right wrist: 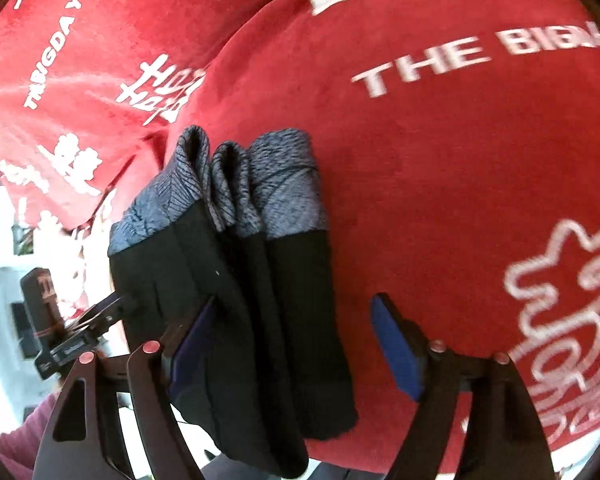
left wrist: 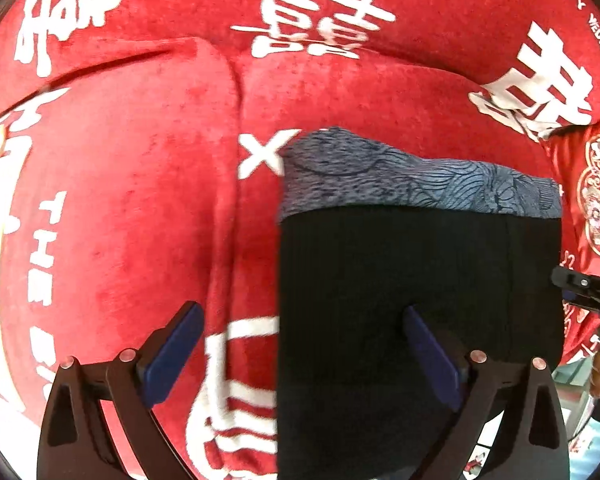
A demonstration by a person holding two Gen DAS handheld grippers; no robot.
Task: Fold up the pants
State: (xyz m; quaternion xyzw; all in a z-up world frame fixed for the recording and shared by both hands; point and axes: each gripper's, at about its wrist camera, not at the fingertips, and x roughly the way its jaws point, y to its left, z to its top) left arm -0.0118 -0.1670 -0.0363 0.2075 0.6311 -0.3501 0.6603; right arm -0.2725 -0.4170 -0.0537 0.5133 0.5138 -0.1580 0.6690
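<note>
Left wrist view shows the left tongs [left wrist: 302,344] released above folded pants [left wrist: 420,280], right tongs [right wrist: 296,340] likewise released, red cover [left wrist: 140,200] toward nine o'clock.

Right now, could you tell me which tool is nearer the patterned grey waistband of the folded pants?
Hard to call. The left tool straddles the pants' side edge; the right tool, also open, brackets them. Both sit at the black end, away from the waistband.

The folded pants [left wrist: 400,280] lie on the cushion [left wrist: 120,200], near its front edge.
</note>
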